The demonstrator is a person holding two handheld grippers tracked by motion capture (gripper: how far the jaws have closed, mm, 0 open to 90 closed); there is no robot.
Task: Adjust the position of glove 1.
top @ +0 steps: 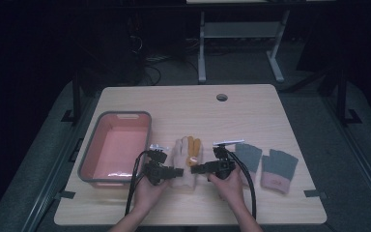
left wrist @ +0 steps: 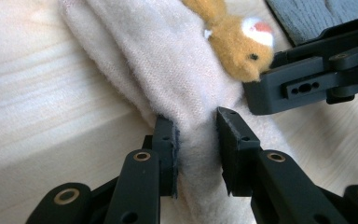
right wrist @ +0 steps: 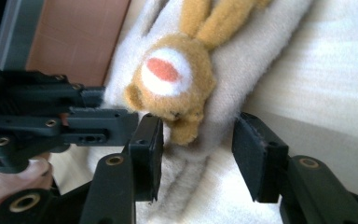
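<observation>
Two grey gloves (top: 265, 163) right of centre, one pink bin (top: 116, 145) left — my left gripper (left wrist: 196, 140) pinches the cream mitten (top: 184, 162) mid-table; my right gripper (right wrist: 196, 144) straddles it, jaws parted.

Worktop (top: 251, 104): light wood, round hole (top: 221, 97) near far edge. Grey-rimmed pink bin (top: 116, 145) at left of frame. Two grey fingerless gloves (top: 266, 164) at right, side by side, flat.
</observation>
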